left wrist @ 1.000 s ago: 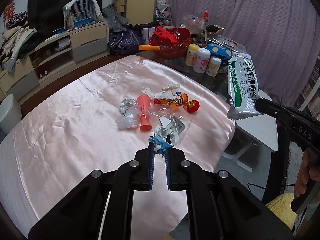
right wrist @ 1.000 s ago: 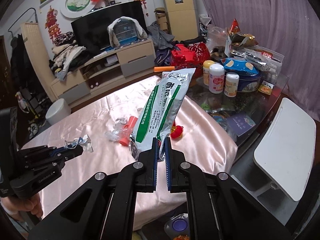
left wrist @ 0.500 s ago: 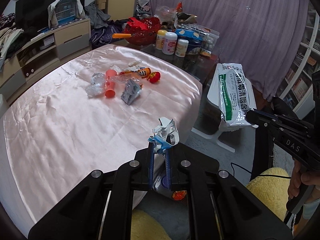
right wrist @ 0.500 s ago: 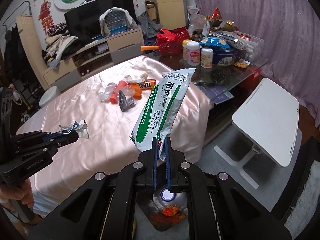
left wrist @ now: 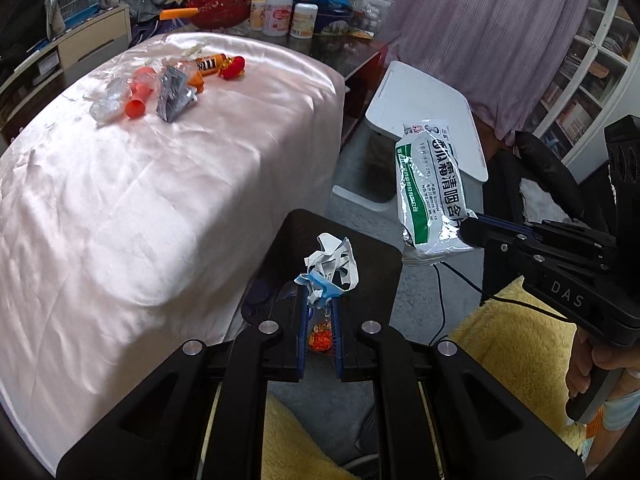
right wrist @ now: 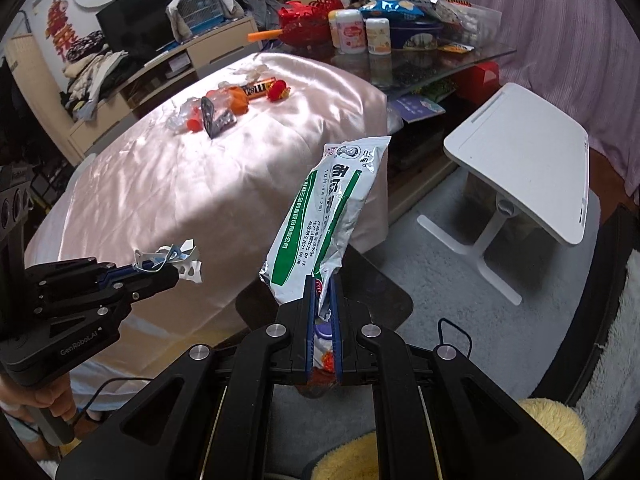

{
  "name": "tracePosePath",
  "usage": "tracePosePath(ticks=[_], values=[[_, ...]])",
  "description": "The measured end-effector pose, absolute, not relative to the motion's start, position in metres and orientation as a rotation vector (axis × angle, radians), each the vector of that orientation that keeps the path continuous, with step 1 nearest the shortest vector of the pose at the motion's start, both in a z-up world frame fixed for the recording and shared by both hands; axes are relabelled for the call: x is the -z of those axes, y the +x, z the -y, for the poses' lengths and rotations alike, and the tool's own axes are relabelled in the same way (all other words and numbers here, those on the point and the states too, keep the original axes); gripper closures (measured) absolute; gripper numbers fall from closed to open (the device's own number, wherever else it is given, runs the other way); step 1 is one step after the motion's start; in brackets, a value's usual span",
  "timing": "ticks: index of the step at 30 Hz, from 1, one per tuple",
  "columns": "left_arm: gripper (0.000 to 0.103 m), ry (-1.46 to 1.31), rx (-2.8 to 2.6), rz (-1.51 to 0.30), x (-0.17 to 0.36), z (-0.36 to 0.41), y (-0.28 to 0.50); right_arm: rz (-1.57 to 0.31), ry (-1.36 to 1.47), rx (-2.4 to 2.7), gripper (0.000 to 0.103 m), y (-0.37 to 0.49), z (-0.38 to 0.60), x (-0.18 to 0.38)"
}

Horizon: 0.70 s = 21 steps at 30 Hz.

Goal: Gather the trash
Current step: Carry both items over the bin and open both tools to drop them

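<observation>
"Trash is only partly gathered, I'm judging. My left claw (left wrist: 320, 306) is pinching a crumpled paper scrap (left wrist: 330, 266), and my right claw (right wrist: 322, 296) is pressing on a green-and-white foil pouch (right wrist: 328, 216); both are hanging over the dark bin (left wrist: 368, 248) beside the table (left wrist: 120, 200)."

"What's left?"

"A pile is still lying on the far part of the pink cloth: an orange cup (left wrist: 138, 98), a silver wrapper (left wrist: 172, 94), clear plastic (left wrist: 106, 100), a candy tube (left wrist: 210, 65), a red ornament (left wrist: 233, 67)."

"And your pieces?"

"Both are looking light, creased and empty."
</observation>
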<state>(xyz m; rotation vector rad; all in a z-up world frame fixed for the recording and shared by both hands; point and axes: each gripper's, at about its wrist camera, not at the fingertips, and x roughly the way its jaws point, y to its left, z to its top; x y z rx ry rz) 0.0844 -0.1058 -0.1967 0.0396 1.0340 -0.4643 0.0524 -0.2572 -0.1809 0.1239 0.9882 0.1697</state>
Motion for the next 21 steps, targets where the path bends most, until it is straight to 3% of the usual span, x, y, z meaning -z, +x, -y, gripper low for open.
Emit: tracePosePath(ticks=[21], values=[[0.093,0.063,0.538,-1.242,0.285,0.136,0.107,-1.202,0.201,-0.202,0.093,0.065,0.250,0.254]])
